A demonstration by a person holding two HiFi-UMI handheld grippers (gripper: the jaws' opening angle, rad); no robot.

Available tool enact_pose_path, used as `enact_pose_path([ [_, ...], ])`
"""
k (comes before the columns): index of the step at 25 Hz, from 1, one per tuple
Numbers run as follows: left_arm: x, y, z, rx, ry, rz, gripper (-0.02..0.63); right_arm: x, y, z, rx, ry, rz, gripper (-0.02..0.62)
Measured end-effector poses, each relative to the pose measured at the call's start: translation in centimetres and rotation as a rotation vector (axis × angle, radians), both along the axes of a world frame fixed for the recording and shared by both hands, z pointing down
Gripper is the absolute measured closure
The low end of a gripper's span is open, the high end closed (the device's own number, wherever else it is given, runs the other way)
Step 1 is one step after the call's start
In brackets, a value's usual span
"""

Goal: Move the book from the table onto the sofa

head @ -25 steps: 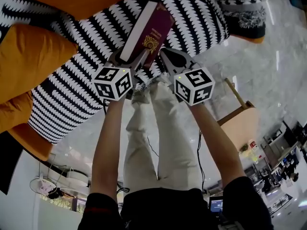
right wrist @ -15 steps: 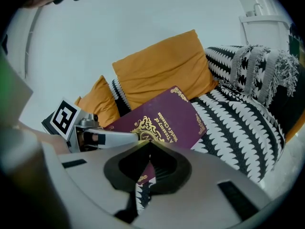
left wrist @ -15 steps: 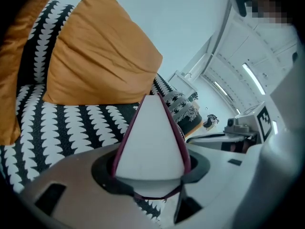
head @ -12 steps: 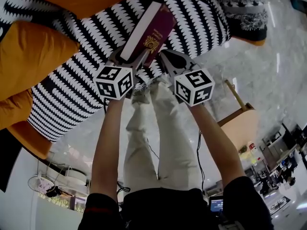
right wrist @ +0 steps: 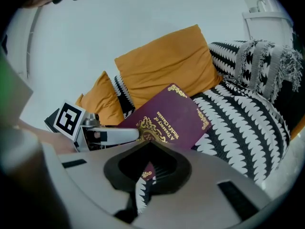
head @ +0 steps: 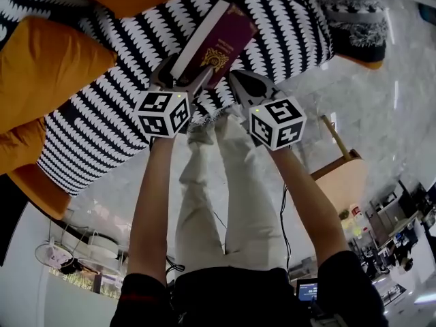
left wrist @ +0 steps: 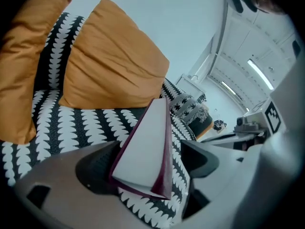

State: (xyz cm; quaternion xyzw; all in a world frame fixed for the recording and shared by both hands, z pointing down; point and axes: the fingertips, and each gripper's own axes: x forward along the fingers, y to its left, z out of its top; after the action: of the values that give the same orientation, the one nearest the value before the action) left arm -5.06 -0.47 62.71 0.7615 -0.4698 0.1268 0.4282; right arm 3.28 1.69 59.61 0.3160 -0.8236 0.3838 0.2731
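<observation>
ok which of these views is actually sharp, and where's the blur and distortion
Head view: heavy fisheye, the sofa pattern bows and the room edges curve. Left gripper view: black corners, the book page edge fairly crisp, right side smeared and overexposed. Right gripper view: sharpest, gold print on the book cover readable, dark vignette all round.

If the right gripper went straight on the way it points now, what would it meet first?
Most likely the front cover of the maroon book, just beyond the tips of the shut right gripper. The striped sofa lies behind it. The gap is hard to judge.
</observation>
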Motion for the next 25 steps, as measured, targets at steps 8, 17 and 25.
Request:
enact_pose_path([
  [8,-3.1,-0.6,-0.4,0.017,-0.104,-0.089,0.176,-0.6,-0.2,-0.3,-0.007,-0.003,-0.012,0.578],
  [17,-3.8,-0.5,0.7,0.006,-0.092,-0.089,0.169,-0.7,-0.4,0.7,-0.014,0.005,-0.016,0.578],
  [25,-3.1,-0.6,-0.7,-0.016,-0.052,-0.008,0.17,-0.8,-1.5,-0.6,0.003,0.016,-0.008,0.578],
])
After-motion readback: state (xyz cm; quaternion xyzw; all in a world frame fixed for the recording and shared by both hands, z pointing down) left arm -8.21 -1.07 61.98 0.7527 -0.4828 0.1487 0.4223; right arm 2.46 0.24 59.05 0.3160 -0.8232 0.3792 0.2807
